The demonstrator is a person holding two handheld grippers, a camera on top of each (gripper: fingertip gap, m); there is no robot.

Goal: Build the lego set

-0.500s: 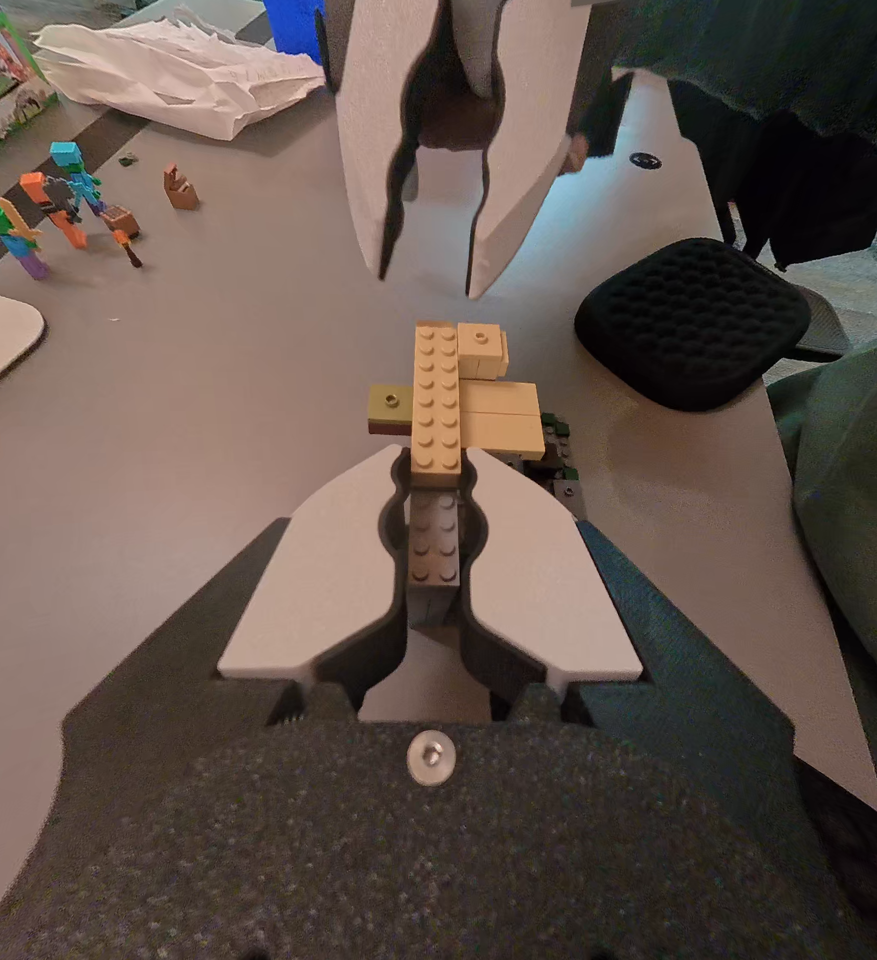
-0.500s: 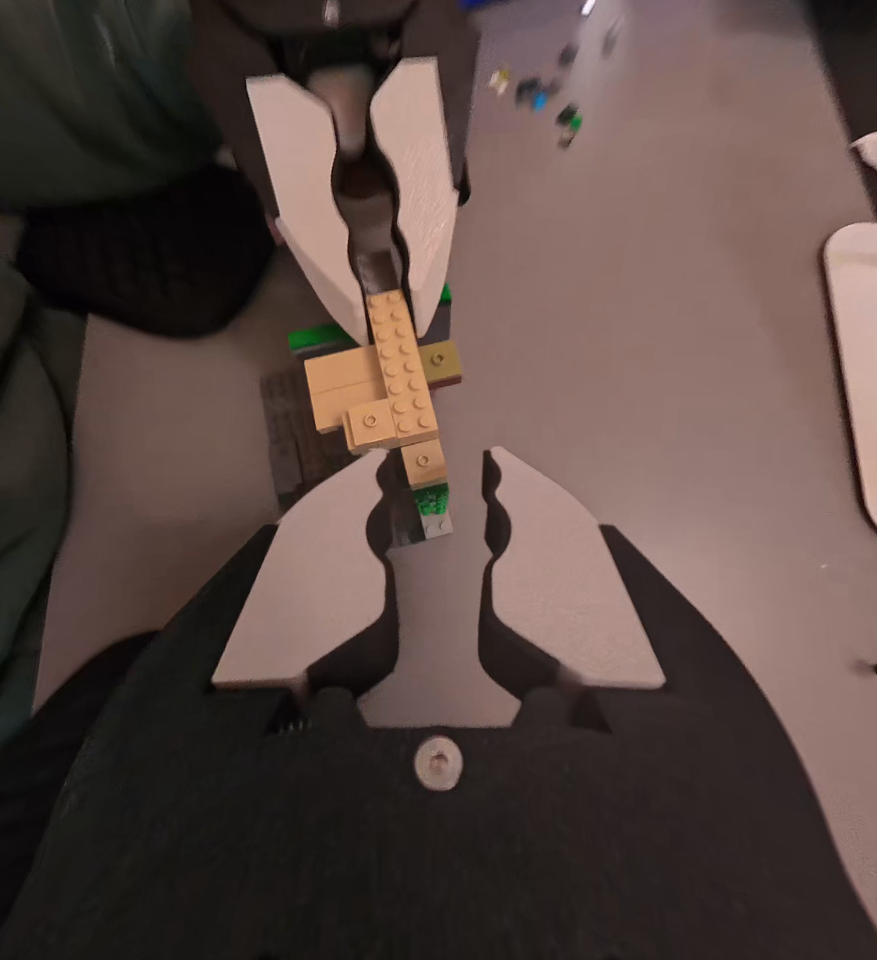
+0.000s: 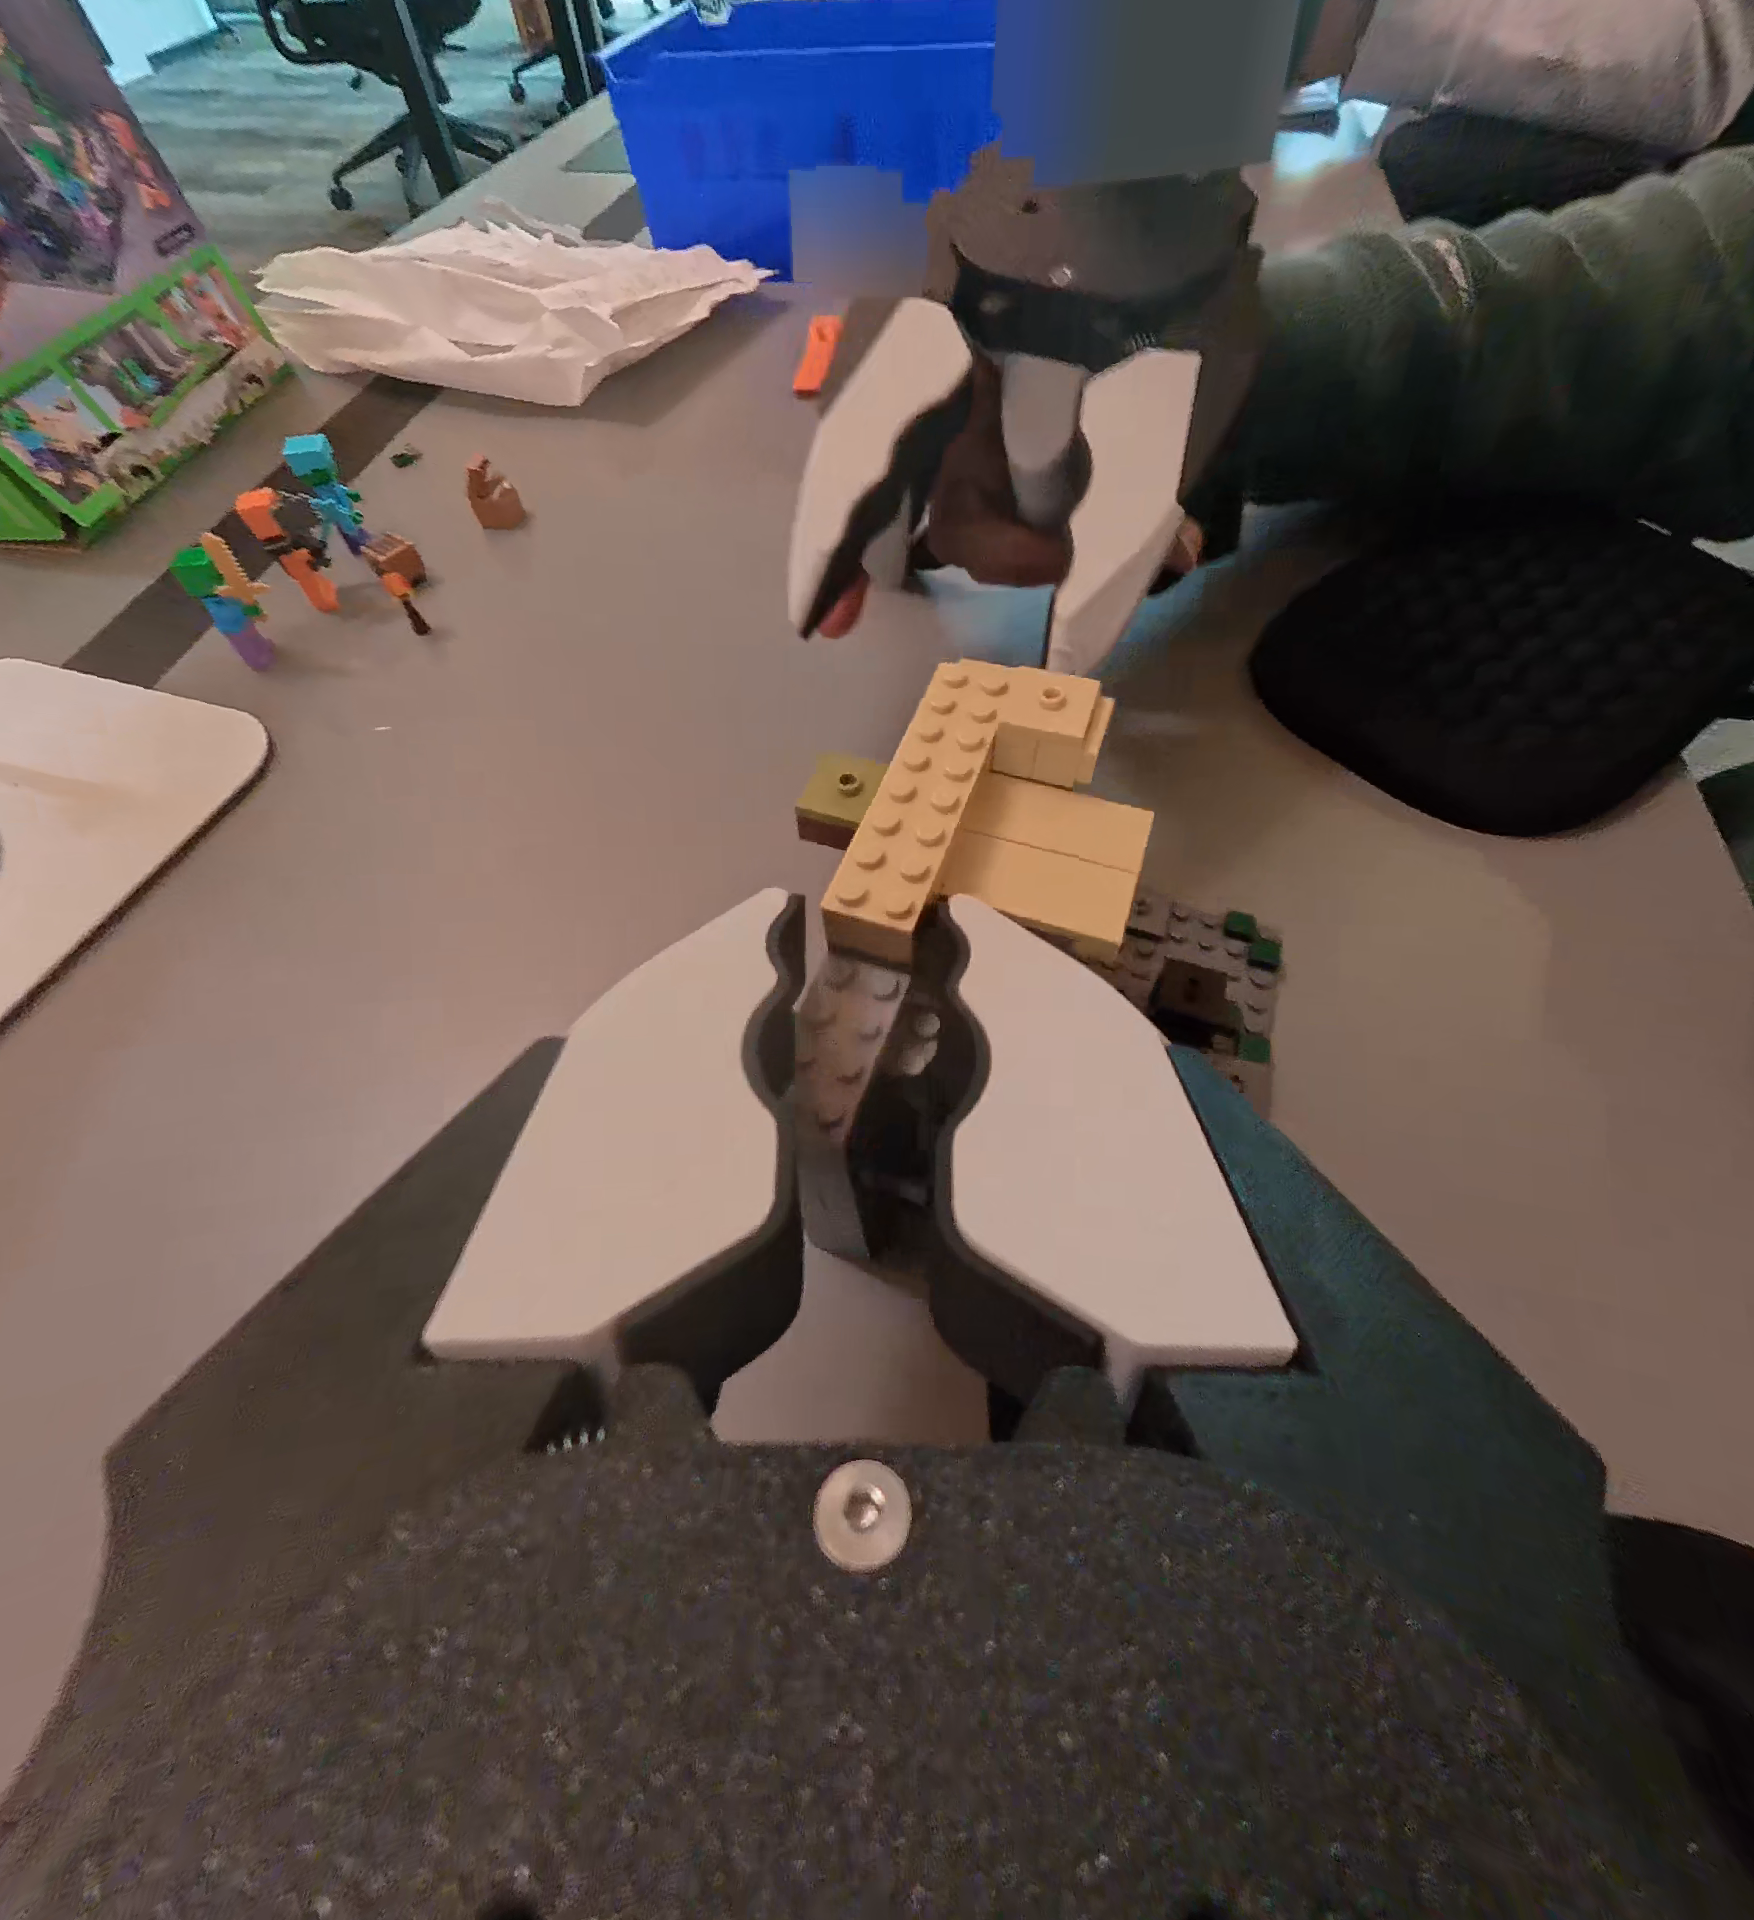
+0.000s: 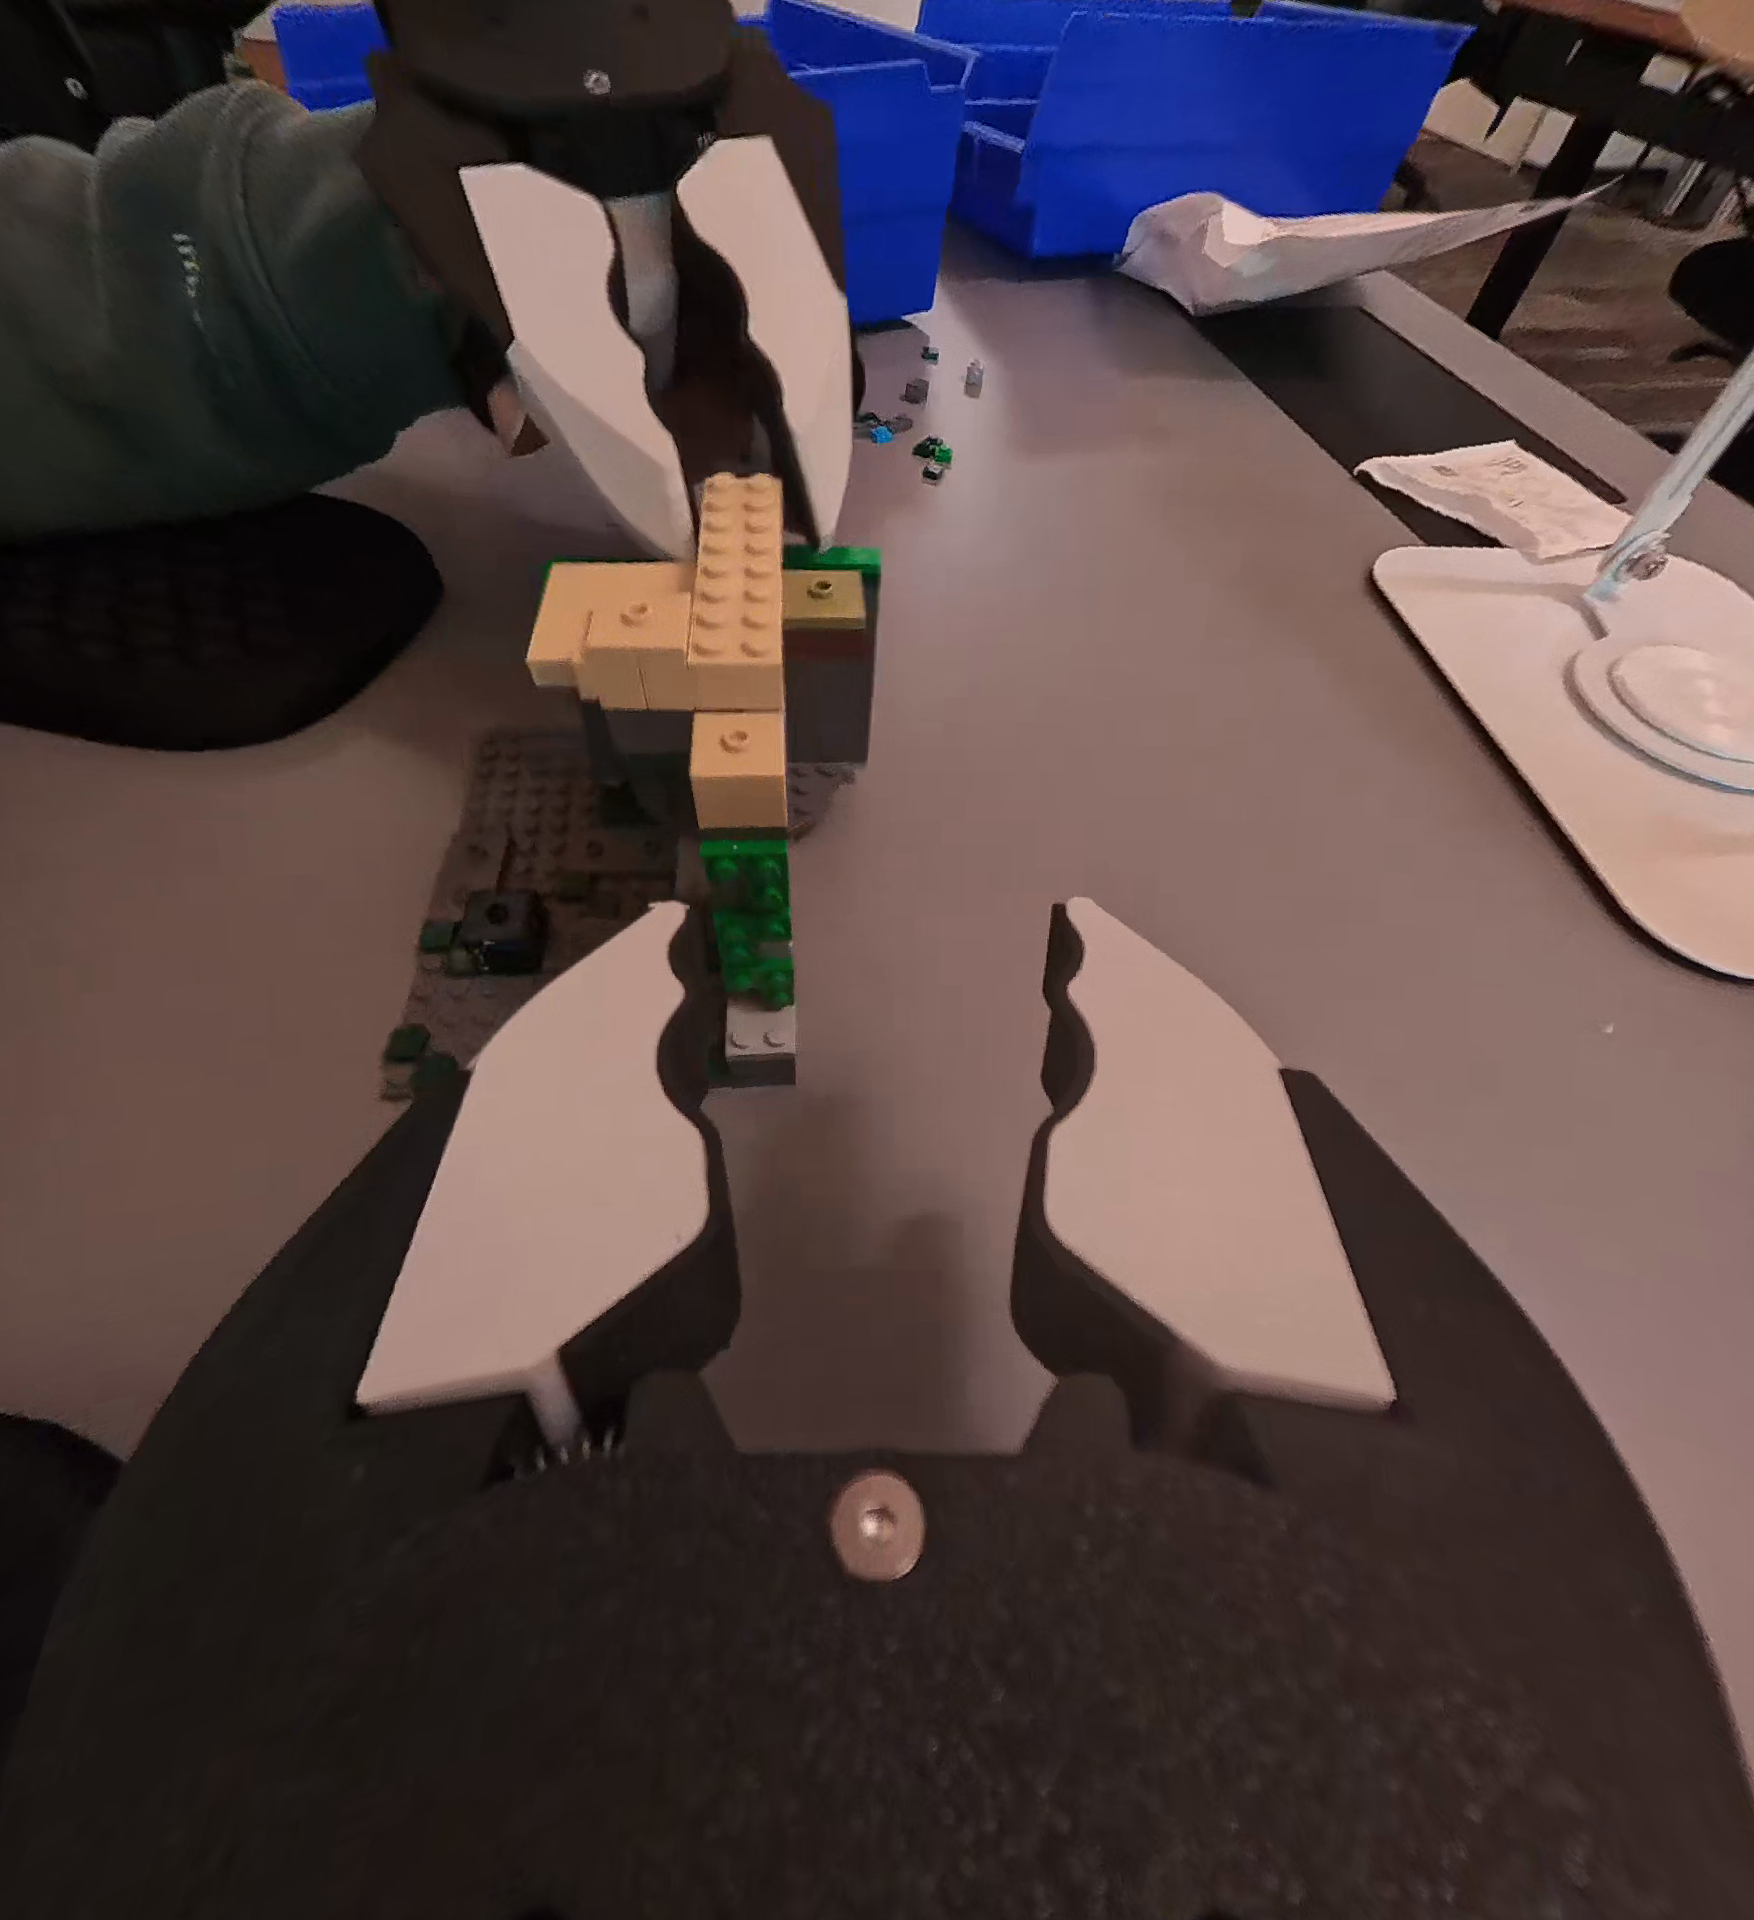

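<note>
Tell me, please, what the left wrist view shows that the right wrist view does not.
Only the left wrist view shows the toy figures, the colourful set box and a small orange piece on the table.

Only the right wrist view shows the white lamp base, loose small bricks near the bins, and the green bricks at the model's foot.

Both show the tan brick model on its grey baseplate, the blue bins, crumpled white paper, the left claw shut on the model, and the right claw open.
</note>
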